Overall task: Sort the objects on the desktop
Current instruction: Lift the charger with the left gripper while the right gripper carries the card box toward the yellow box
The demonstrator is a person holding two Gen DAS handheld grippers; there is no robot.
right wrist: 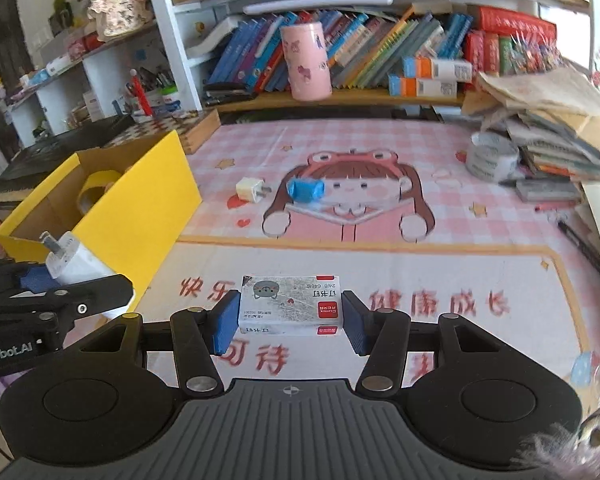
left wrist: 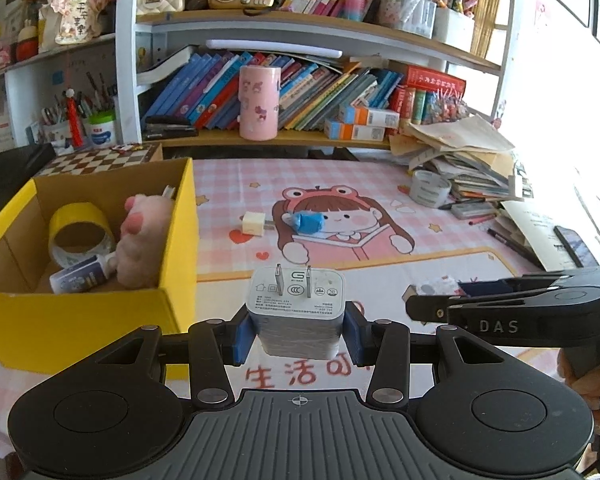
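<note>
White charger (left wrist: 296, 312) clamped in left claw (left wrist: 298, 330), staple box (right wrist: 291, 305) clamped in right claw (right wrist: 290, 320); 2 loaded claws converging on yellow box (left wrist: 80, 320) risk collision, knocking either loose.

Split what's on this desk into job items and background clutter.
Job: white charger in left gripper; staple box in right gripper; yellow box; small plug; blue wrapper.
Clutter: pink tin; shelf books; paper stack.

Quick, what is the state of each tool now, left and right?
Left tool: closed on a white charger.
Right tool: closed on a small box of staples.
</note>
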